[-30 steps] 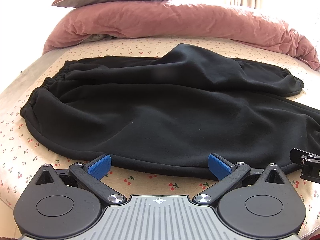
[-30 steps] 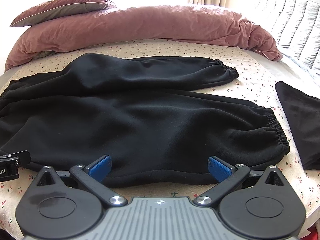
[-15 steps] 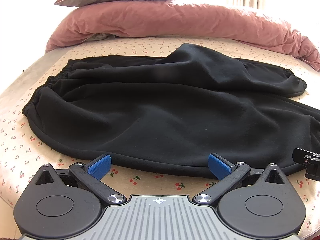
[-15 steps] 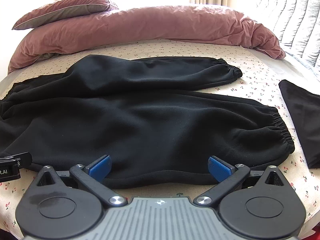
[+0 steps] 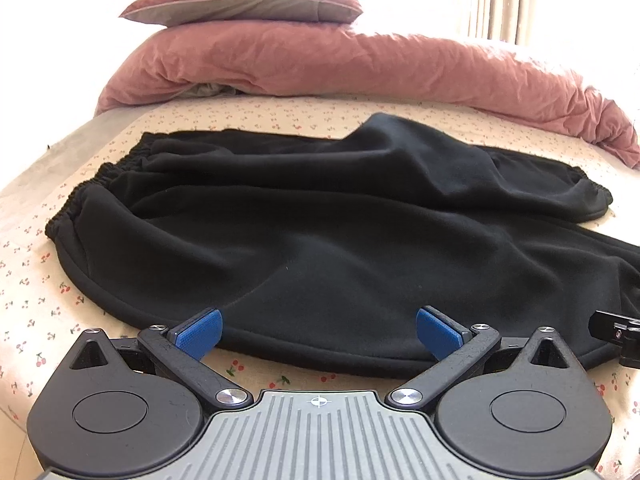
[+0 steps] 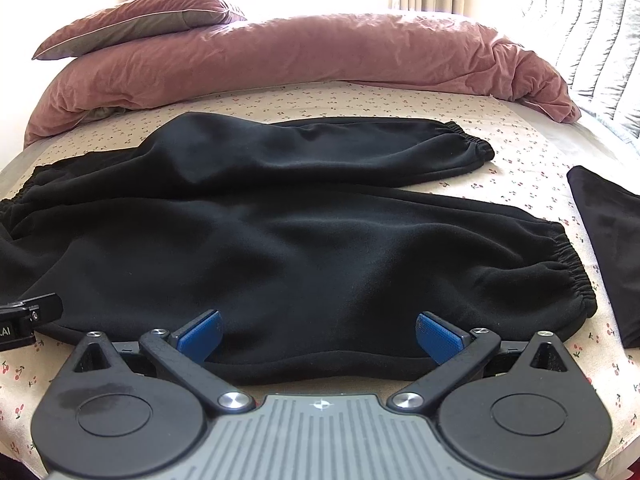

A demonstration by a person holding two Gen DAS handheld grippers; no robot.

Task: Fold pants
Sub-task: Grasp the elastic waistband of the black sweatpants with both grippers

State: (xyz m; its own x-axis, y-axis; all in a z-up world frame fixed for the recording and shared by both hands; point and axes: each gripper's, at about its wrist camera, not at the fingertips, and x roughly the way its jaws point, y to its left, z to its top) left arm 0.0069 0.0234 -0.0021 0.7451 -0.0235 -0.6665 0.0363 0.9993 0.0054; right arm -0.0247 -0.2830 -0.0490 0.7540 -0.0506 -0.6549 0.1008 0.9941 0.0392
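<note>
Black sweatpants (image 5: pixel 320 232) lie spread on the cherry-print bed sheet (image 5: pixel 36 288), waistband at the left, two cuffed legs to the right (image 6: pixel 560 272). The far leg lies bunched behind the near one. My left gripper (image 5: pixel 318 330) is open at the near hem, by the waist end. My right gripper (image 6: pixel 318 334) is open at the near edge of the near leg. Both sets of blue pads hover just over the fabric edge and hold nothing. Each gripper's tip shows at the edge of the other's view.
A pink duvet (image 6: pixel 300 56) and a pillow (image 5: pixel 240 0) lie along the back of the bed. Another black garment (image 6: pixel 608 248) lies at the right edge. A grey quilted headboard (image 6: pixel 600 40) stands at the far right.
Both grippers have drawn back and tilted slightly; the pants sit lower in both views. The pants have not moved. Jaws stay open.
</note>
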